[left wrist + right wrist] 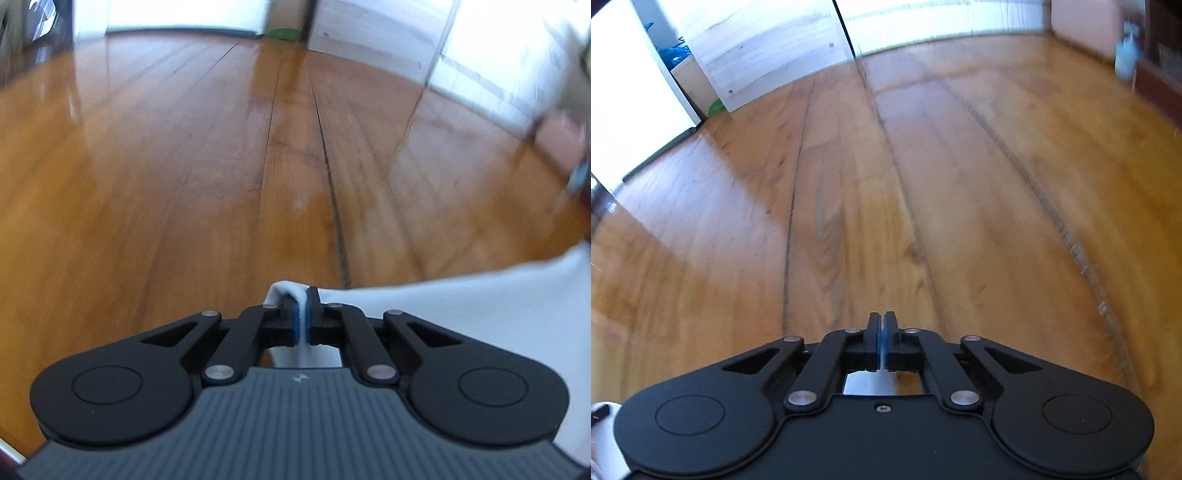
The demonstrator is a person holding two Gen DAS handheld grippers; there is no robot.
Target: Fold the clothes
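My left gripper (302, 295) is shut on the edge of a white garment (480, 306). The cloth folds over the fingertips and spreads away to the right and below the gripper, above the wooden surface (184, 166). My right gripper (882, 321) is shut, with nothing visible between its fingers, over the same wooden surface (849, 221). A scrap of white shows in the right wrist view (602, 443) at the bottom left corner. Both views are blurred by motion.
White wall panels and a dark frame stand at the far edge (369, 26). A green object (284, 34) lies at the back. A blurred hand or arm (565, 144) is at the right. A pale blue bottle (1126, 59) stands far right.
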